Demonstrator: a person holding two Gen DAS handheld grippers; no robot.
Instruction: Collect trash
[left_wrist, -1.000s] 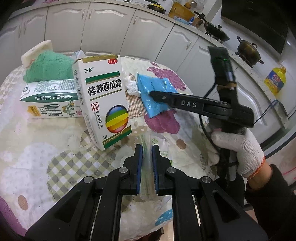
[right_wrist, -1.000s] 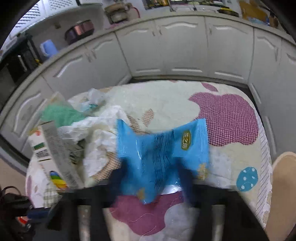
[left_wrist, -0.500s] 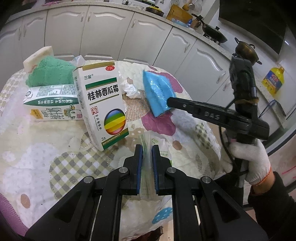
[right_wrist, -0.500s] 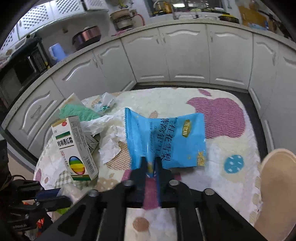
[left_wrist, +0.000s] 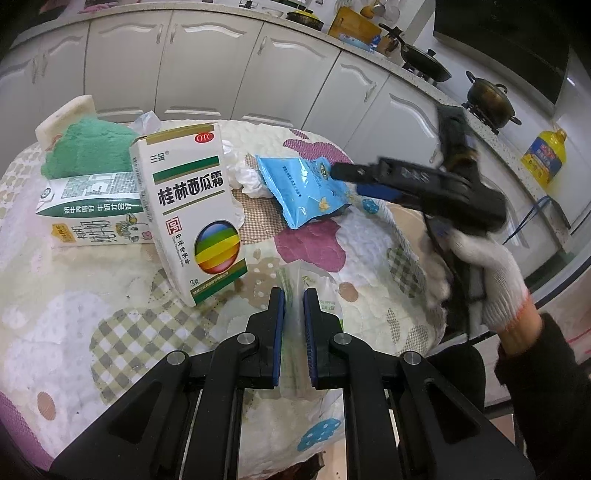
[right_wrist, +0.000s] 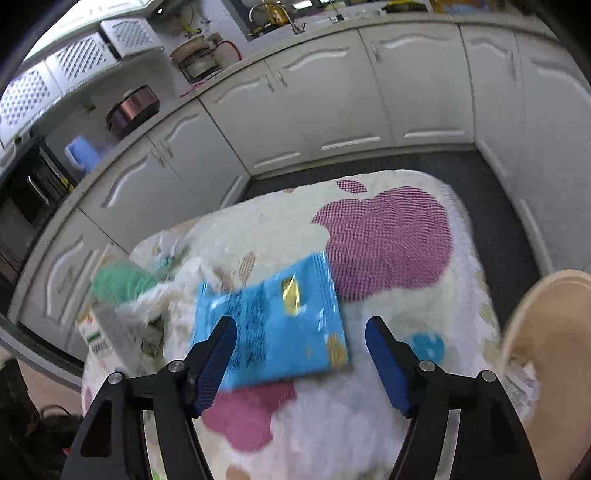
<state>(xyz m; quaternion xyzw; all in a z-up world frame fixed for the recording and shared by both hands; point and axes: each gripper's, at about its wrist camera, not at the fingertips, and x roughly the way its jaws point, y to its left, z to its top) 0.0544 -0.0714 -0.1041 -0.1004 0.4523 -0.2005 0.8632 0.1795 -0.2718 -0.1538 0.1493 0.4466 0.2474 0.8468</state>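
Blue-padded jaws of my right gripper (right_wrist: 301, 363) stand wide apart; they have just been opening, and the blue snack wrapper (right_wrist: 273, 332) lies flat on the table between and just ahead of them, with no pad pressing on it. From the left wrist view the same wrapper (left_wrist: 304, 190) rests on the patterned tablecloth (left_wrist: 110, 317), its far edge just under the right gripper's fingertips, and a white-gloved hand (left_wrist: 480, 273) holds that tool's handle.

My left gripper (left_wrist: 293, 301) is clenched on a thin clear plastic bag (left_wrist: 314, 291), which rises between the pads and drapes down over the table's near edge.

Beyond it, to the left, a white medicine box (left_wrist: 195, 210) with a rainbow-coloured ball printed on it stands tilted, leaning against a milk carton (left_wrist: 92, 214) that lies on its side. Crumpled white tissue (left_wrist: 243, 173) sits between the box and the blue wrapper. Behind the carton lies a green cloth (left_wrist: 85, 147), with a pale sponge (left_wrist: 66, 118) at its far left edge.

White kitchen cabinets (left_wrist: 207, 62) curve around behind the table. On the counter at right I note a dark pot (left_wrist: 487, 98) and a yellow oil bottle (left_wrist: 545, 155).
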